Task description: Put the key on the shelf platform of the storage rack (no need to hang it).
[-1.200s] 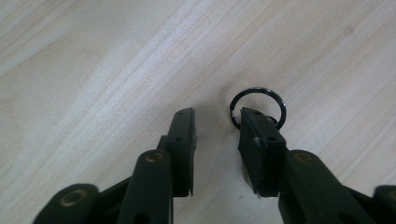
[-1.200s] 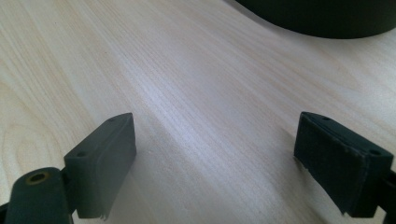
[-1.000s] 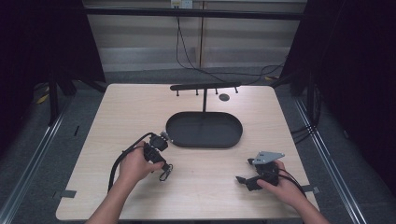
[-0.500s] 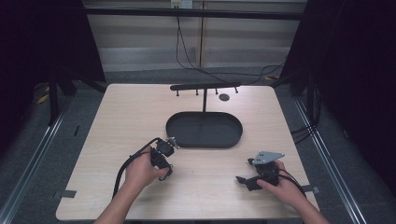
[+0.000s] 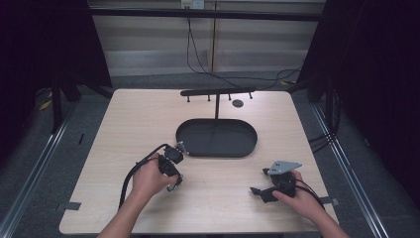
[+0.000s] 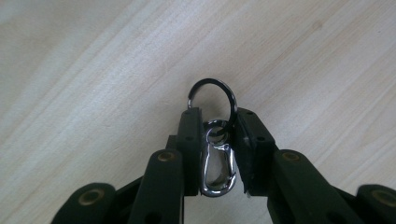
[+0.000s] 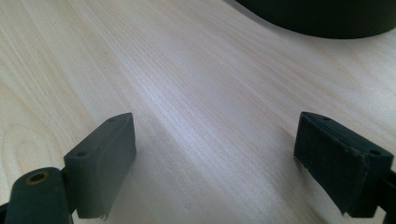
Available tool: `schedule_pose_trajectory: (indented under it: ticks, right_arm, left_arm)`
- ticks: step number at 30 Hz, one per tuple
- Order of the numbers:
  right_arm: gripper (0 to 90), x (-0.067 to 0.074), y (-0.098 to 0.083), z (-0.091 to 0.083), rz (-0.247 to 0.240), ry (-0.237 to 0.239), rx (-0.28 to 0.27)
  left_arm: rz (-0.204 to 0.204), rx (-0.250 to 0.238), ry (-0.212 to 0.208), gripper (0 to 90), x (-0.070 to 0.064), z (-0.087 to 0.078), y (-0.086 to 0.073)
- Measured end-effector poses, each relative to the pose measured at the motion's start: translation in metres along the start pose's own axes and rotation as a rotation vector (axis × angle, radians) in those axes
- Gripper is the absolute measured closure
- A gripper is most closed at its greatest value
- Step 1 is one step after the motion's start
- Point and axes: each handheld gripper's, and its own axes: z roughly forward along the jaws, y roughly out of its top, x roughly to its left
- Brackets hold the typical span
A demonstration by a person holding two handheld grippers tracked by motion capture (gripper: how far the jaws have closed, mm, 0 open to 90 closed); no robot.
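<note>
Spreading across most of the high view, the pale wooden desk [image 5: 148,124], with grey floor and dark curtains around it. Sitting at the middle of the desk, a shallow black oval tray [image 5: 218,148], and rising just behind it a thin black post carrying a crossbar with small pegs [image 5: 218,92]. Lying on the wood right of the post, a small dark disc [image 5: 237,103].

Reaching in from the bottom edge, two forearms. Gripping the left hand-held gripper [image 5: 171,168], the left hand [image 5: 148,179], just beside the near left rim of the tray, with a black cable [image 5: 130,176] looping off to its left. Pinching a shiny metal clip [image 6: 217,168] between both pads, jaws drawn nearly together on it, above bare wood in the left gripper view. Poking out past the jaw tips, a dark key ring [image 6: 212,100] linked to the clip's top eye.

Resting at the near right of the desk, the right hand [image 5: 302,201] with the right hand-held gripper [image 5: 262,191], a grey three-cornered plate on top, well apart from the tray. Standing wide apart in the right gripper view, its two black pads [image 7: 100,163], with nothing but bare wood between them and the tray's dark edge at the top.
</note>
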Motion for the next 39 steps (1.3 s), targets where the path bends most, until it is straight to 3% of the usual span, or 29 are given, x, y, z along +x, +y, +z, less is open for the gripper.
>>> schedule_pose_trajectory:
  ticks: [11, 14, 39]
  right_arm:
    - [12.3, 0.000, 0.000, 0.000, -0.002, 0.001, -0.001]
    - [12.3, 0.000, 0.000, 0.000, 0.000, 0.000, 0.000]
    - [12.4, 0.000, 0.000, 0.000, -0.001, -0.001, 0.000]
  left_arm:
    - [-0.020, -0.019, -0.017, 73.2, 0.006, -0.024, 0.005]
    - [-0.017, -0.021, -0.004, 73.2, 0.007, -0.030, 0.008]
    - [-0.004, -0.024, -0.006, 73.2, 0.004, -0.050, 0.047]
